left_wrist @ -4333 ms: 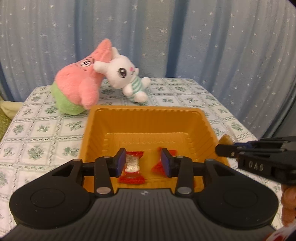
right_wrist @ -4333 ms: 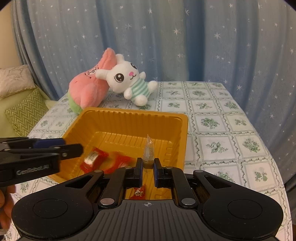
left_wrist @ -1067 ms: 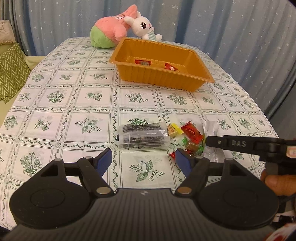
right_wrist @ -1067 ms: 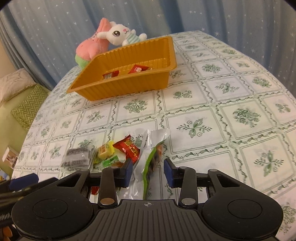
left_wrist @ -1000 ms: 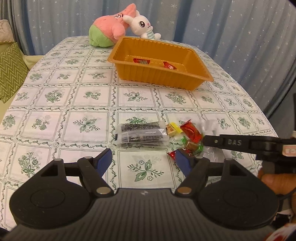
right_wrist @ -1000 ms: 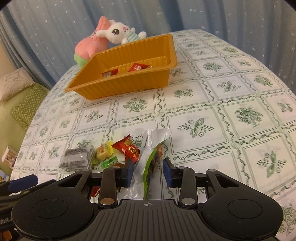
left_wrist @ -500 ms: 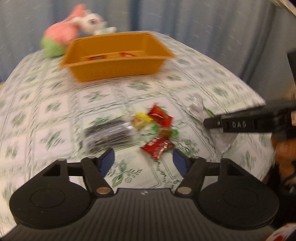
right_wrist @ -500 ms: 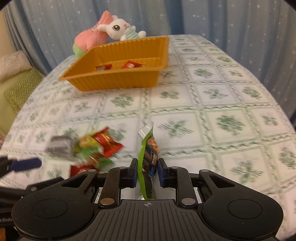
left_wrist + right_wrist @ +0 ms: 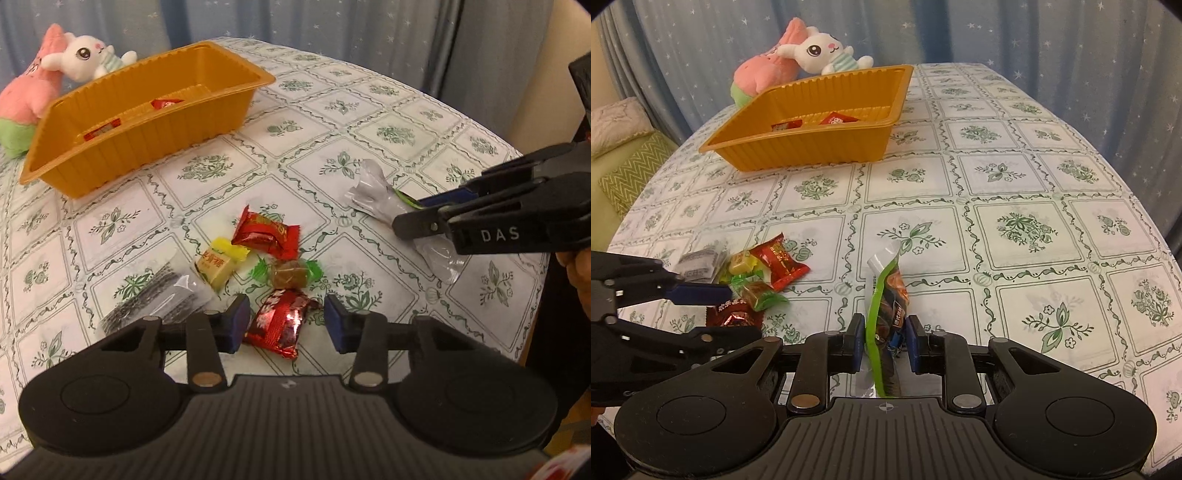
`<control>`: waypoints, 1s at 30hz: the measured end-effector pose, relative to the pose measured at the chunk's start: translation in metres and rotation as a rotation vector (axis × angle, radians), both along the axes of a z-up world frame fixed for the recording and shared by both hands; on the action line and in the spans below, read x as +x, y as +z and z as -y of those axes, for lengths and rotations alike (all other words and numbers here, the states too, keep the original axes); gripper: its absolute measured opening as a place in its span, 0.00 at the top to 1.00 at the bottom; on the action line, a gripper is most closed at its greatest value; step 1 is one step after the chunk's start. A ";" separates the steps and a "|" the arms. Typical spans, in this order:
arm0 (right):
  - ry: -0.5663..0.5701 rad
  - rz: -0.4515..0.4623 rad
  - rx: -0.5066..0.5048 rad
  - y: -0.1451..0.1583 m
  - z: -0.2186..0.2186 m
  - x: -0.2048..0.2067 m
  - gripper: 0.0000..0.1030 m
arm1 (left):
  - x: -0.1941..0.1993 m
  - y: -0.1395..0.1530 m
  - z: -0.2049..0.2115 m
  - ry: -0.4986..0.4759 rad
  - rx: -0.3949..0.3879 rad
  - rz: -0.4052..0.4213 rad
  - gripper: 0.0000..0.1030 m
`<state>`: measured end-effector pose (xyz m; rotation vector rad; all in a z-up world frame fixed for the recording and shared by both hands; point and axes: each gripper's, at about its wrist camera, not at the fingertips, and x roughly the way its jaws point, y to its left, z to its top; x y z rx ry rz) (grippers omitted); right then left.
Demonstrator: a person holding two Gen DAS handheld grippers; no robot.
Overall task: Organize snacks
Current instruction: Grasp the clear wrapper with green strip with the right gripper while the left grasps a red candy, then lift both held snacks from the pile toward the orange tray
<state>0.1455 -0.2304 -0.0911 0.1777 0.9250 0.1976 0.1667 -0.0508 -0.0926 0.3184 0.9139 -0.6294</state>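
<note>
In the orange tray (image 9: 812, 147) lie two candies; five snacks remain on the tabletop (image 9: 1015, 229). The left claw (image 9: 286, 321) has been closing around a red candy (image 9: 280, 323), not yet pinching; the right claw (image 9: 884, 341) grips a green packet (image 9: 886, 295).

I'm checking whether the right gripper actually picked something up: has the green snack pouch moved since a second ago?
Yes. The green snack pouch, flat on the tablecloth then, now stands upright, clamped in the right gripper.
</note>
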 end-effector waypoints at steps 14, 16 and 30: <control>0.007 0.017 -0.043 0.000 -0.008 0.001 0.77 | -0.034 0.006 -0.006 0.274 -0.038 -0.030 0.79; 0.004 0.028 -0.063 0.002 -0.010 -0.002 0.78 | -0.042 0.009 -0.010 0.330 -0.056 -0.033 0.79; -0.003 0.093 -0.043 0.041 -0.003 -0.036 0.78 | -0.074 0.048 -0.027 0.469 -0.089 0.062 0.79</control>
